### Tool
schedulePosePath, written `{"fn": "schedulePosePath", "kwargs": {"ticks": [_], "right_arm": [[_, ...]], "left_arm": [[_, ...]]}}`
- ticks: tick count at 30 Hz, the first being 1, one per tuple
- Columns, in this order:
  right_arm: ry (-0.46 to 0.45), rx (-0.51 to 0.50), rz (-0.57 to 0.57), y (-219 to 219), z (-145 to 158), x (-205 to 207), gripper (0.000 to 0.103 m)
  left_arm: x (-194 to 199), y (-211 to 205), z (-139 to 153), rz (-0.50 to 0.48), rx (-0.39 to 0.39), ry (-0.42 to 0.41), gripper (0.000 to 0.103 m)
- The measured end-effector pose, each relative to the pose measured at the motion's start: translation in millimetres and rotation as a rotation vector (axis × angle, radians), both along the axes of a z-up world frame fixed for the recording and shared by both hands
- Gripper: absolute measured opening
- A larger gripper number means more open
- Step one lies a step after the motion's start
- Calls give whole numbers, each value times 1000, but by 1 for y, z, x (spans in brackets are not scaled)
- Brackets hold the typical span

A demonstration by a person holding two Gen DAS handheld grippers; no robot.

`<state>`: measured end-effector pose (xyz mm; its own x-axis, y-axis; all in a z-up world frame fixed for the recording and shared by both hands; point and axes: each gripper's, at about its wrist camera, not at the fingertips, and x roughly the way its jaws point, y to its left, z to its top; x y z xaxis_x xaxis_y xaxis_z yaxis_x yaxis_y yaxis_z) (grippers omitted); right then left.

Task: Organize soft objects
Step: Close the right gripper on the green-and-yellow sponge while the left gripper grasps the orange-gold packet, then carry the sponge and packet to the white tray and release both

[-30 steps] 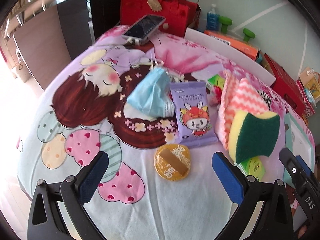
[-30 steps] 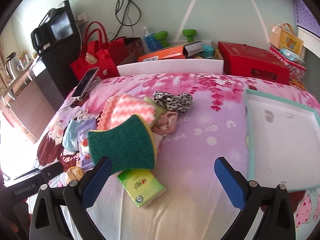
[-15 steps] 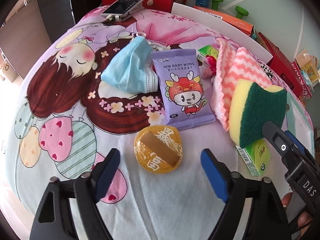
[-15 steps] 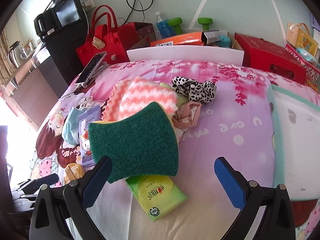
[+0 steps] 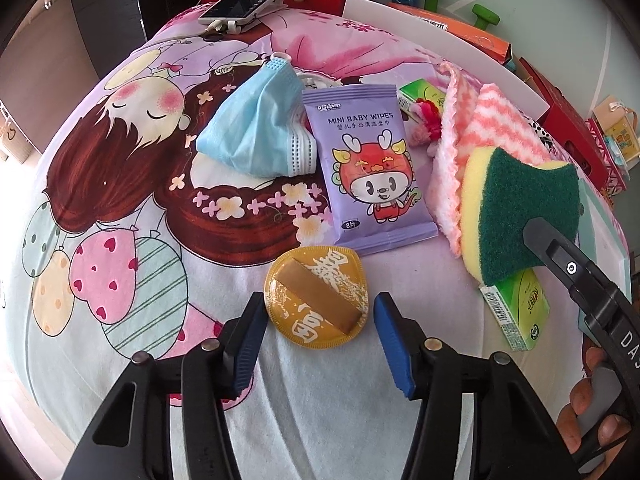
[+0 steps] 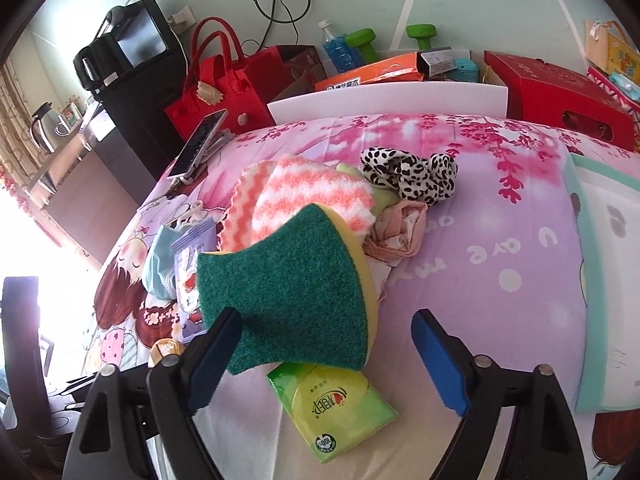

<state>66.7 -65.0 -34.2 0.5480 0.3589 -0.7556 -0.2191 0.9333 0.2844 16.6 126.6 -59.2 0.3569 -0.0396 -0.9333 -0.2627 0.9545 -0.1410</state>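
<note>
Here, left claw [image 5: 318, 330] astride the yellow puff [image 5: 317, 297] (jaws just closing, untouching).

Green tissue pack [image 6: 338, 408] partly hidden under sponge [image 6: 288, 300].

The sponge [image 6: 288, 288] lies on the tissue pack [image 6: 336, 404] and striped cloth [image 6: 304, 196]; the wipes packet [image 5: 368, 168] sits left, mask [image 5: 260, 128] beyond.

The purple wipes packet [image 5: 370, 168] reads "MINI BABY WIPES", and right of it, past the sponge [image 5: 524, 216], the black gripper arm [image 5: 592, 300] shows the letters "DAS".
</note>
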Motion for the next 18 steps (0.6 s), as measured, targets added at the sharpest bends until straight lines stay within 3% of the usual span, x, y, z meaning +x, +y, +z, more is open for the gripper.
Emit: {"fn": "schedulePosePath", "kwargs": {"ticks": [3,5,7,10,13,18], "right_arm": [[7,18,9,1,1,-1,69],[7,35,10,0,2,-2,69],[4,40,10,0,3,-3,56],[7,71,0,-4,5,-4,48],[17,111,-10,-11,6,-4,41],[16,149,-16,-16,9,-5,34]], "left_arm": [[2,-1,0,0,0,1,56],[2,-1,0,2,-2,0,56],[1,-1,0,3,-5,-1,56],[-1,-1,1,3,-5,-3,56],[-3,-1,3,3,-2,-7,50],[-4,-1,6,3,-21,-30,49]]}}
